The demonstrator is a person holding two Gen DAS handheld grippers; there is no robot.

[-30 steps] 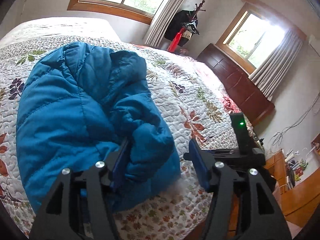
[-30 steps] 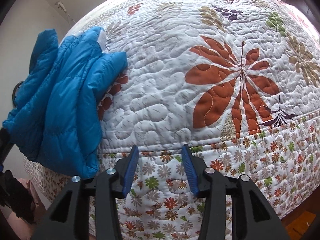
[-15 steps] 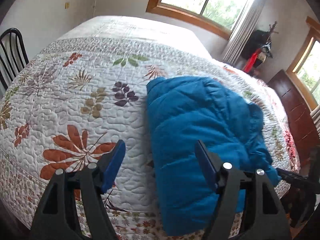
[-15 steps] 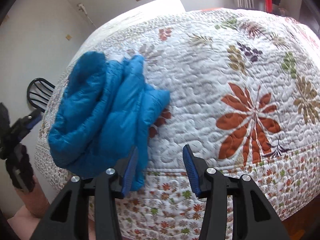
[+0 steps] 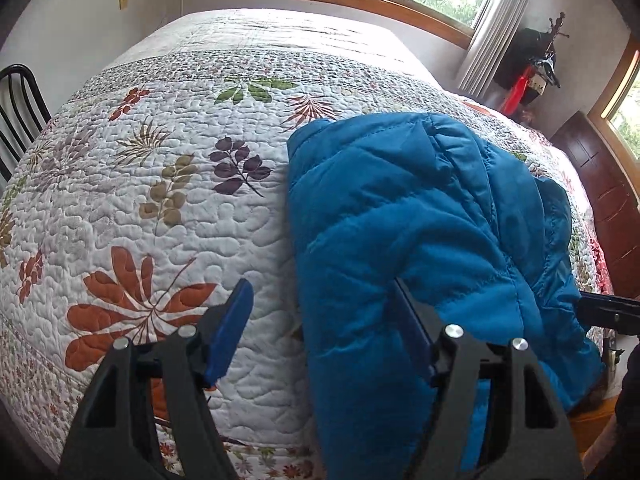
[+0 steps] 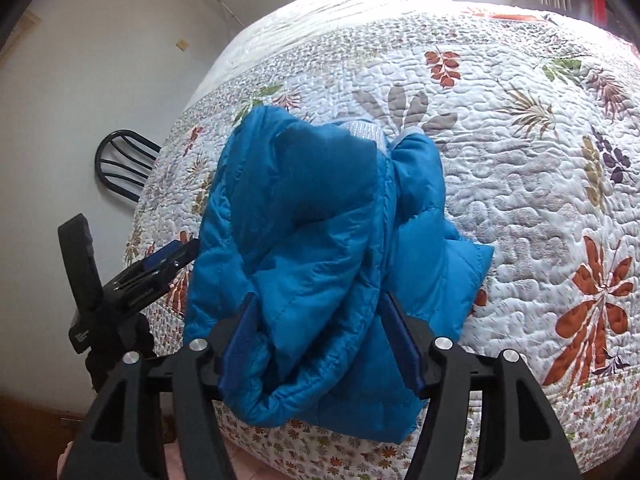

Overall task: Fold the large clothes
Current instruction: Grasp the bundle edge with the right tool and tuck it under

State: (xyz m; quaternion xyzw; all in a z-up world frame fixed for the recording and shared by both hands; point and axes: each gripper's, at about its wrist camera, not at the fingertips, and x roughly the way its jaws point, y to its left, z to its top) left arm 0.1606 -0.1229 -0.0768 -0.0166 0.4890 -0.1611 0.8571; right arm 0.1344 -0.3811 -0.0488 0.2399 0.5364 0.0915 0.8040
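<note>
Since a second ago your right gripper (image 6: 320, 344) has swung over the blue jacket (image 6: 320, 240); its jaws are opening around the jacket's near fold.

The bunched blue quilted puffer jacket (image 5: 420, 232) blocked the near edge of the bed's white leaf-patterned quilt (image 5: 160, 200). Open quilt lay free on both sides of it. A black metal chair (image 6: 120, 164) crowded the bed's far side.

1. Right gripper (image 6: 320, 340) jaws opening, blue fingers (image 6: 240, 340) either side of a bunched fold.
2. Blue puffer jacket (image 6: 320, 220) heaped at the quilted bed's (image 6: 520, 140) near edge.
3. Left gripper (image 6: 160, 264) pokes in beside it.
</note>
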